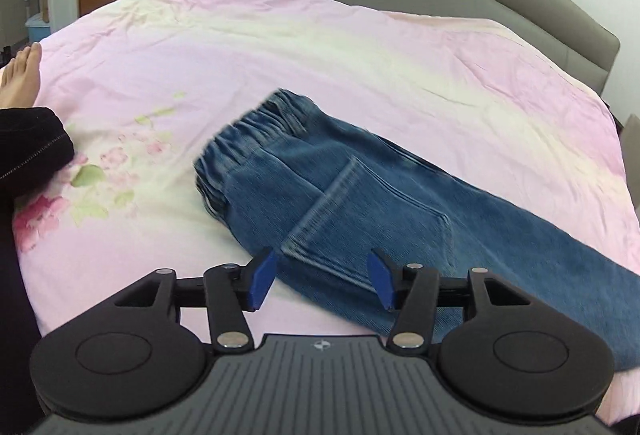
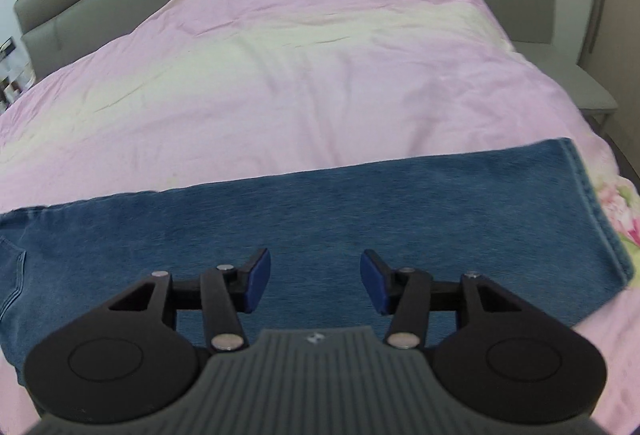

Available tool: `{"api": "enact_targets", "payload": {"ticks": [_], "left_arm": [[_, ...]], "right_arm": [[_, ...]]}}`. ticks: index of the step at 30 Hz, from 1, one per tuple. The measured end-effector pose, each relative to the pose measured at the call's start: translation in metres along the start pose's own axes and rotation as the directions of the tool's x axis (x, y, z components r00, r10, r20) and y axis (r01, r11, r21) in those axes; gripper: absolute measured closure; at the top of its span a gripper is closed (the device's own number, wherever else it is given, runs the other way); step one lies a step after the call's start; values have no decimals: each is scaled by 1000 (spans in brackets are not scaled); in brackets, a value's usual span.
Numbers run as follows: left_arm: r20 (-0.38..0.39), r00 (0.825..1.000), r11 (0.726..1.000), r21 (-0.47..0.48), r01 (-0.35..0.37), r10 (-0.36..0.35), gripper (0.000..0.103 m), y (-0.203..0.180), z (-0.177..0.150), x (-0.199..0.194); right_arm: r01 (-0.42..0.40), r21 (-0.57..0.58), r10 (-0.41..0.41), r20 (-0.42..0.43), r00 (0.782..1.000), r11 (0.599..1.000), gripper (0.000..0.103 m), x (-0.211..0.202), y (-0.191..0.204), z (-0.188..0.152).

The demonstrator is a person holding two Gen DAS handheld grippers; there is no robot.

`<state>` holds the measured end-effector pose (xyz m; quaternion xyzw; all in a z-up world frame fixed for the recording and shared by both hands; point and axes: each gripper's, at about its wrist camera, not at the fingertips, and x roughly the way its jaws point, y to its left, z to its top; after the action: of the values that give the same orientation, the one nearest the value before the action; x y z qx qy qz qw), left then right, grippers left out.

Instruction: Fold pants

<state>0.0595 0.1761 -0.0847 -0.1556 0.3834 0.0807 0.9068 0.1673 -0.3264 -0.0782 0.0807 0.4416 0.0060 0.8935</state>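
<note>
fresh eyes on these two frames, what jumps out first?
The blue denim pants stand out, lying flat on the pink floral bedspread, elastic waistband toward the left view, leg hem at the right view's far right. Both tools hover open over them: left tool near the back pocket, right tool over the leg.

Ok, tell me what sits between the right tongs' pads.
Nothing gripped: the right tongs stand open over the jeans, denim showing through the gap in the right wrist view.
</note>
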Motion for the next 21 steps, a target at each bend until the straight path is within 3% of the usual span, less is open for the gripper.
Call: {"api": "enact_targets", "payload": {"ticks": [6,10,13,21], "left_arm": [[24,1000,1000,-12,3,-2,31,23,24,19],[42,999,999,39,12,-14,28,29,42,35],[42,998,995,98,36,-40,19,29,58,49],[-8,1000,989,147,31,-30,12,17,82,109]], "right_arm": [[-114,-158,106,-59,993,981,55,34,92,10],[-150,-245,130,-96,987,958,54,53,138,12],[-165,-284,138,-115,984,945,50,65,158,13],[-154,-310,104,-172,980,938,49,99,176,10]]}}
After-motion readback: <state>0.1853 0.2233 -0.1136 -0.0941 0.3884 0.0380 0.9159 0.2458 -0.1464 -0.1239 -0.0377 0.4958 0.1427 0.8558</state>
